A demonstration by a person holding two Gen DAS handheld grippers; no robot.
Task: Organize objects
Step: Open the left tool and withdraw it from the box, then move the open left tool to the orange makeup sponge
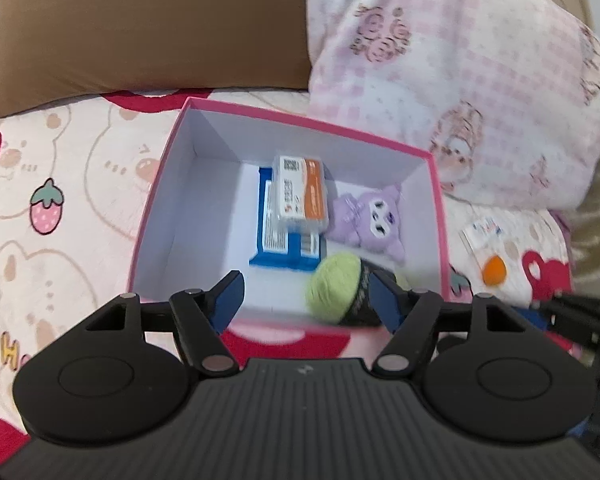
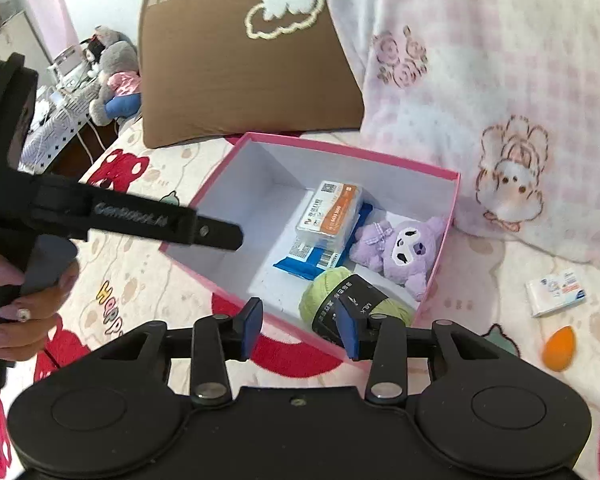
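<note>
A pink box with a white inside sits on the bed. In it lie a blue packet, an orange-and-white case on top of it, a purple plush and a green yarn ball with a black band. My left gripper is open at the box's near rim, beside the yarn. My right gripper is open and empty, just short of the near rim. The left gripper's body shows in the right wrist view.
An orange sponge and a small white packet lie on the bedsheet right of the box. A brown pillow and a pink blanket lie behind it.
</note>
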